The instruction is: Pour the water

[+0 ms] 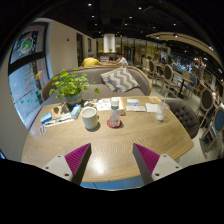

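Note:
My gripper [112, 160] is open and empty above the near part of a round wooden table [110, 140]. Its two fingers with magenta pads [76, 157] stand wide apart with bare tabletop between them. Beyond the fingers, near the table's middle, stands a white cup [90, 118] and to its right a dark cup on a red coaster [115, 119]. A small clear glass [159, 111] stands further right near the table's edge. None of these touch the gripper.
A potted green plant [70, 84] stands at the back left of the table, with books and papers [60, 115] beside it and more papers [125, 104] behind the cups. A grey sofa with a striped cushion [120, 80] lies beyond. Chairs [190, 115] stand to the right.

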`<state>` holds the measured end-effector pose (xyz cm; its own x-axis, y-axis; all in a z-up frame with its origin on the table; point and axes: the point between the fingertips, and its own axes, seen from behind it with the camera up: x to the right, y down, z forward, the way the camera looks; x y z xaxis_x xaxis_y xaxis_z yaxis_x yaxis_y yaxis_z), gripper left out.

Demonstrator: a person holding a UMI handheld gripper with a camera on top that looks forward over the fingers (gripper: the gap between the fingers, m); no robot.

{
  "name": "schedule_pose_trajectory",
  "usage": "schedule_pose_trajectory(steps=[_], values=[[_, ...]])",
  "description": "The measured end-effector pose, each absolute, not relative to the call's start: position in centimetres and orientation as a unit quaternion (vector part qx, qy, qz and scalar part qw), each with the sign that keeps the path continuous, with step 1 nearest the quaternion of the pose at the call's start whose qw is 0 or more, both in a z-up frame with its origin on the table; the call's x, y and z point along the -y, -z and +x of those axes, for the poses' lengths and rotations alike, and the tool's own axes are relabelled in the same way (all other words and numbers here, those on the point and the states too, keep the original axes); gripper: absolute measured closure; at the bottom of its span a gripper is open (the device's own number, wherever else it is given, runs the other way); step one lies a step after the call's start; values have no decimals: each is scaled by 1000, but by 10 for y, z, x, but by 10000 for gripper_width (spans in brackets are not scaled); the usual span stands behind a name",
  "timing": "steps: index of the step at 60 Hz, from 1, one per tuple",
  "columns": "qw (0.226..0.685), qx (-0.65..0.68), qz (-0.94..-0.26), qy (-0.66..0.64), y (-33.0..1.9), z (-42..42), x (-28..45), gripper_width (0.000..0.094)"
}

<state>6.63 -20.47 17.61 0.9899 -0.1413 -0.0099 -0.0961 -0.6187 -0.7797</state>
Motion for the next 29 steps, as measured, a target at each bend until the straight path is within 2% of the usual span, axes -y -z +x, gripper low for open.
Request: schedule_pose_trajectory(steps=[29], values=[[437, -38, -898, 40, -198, 49, 221, 79]])
